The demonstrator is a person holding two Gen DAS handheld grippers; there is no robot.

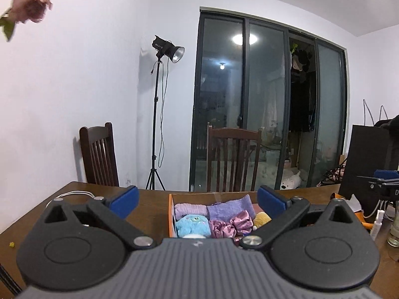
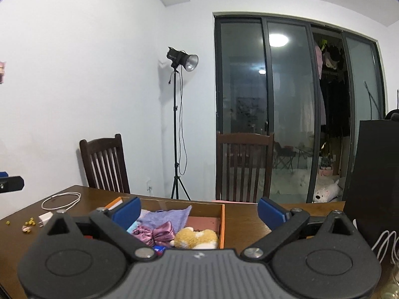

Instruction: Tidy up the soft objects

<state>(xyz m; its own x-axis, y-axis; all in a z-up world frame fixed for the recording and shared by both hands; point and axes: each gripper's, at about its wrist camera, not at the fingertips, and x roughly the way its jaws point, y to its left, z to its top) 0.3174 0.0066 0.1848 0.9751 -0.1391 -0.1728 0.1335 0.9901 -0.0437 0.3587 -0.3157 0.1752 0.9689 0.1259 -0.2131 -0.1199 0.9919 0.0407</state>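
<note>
An orange-walled cardboard box [image 1: 171,214] sits on the brown wooden table straight ahead of both grippers. It holds a rolled lilac towel [image 1: 189,208], a purple cloth [image 1: 228,208], a blue plush [image 1: 192,225], a pink satin scrunchie [image 1: 230,225] and a yellow plush [image 1: 261,219]. My left gripper [image 1: 197,201] hovers above the box's near side, open, with nothing between its blue pads. From the right wrist view I see the box [image 2: 222,224] with the purple cloth [image 2: 164,216], scrunchie [image 2: 154,233] and yellow plush [image 2: 197,240]. My right gripper [image 2: 198,211] is open and empty.
Two dark wooden chairs [image 1: 99,154] [image 1: 233,157] stand behind the table. A white cable [image 2: 61,200] and charger [image 2: 45,218] lie at the left with small crumbs. A black screen [image 2: 374,174], a small bottle [image 1: 376,224] and a glass [image 1: 394,234] stand at the right. A light stand [image 1: 157,114] is behind.
</note>
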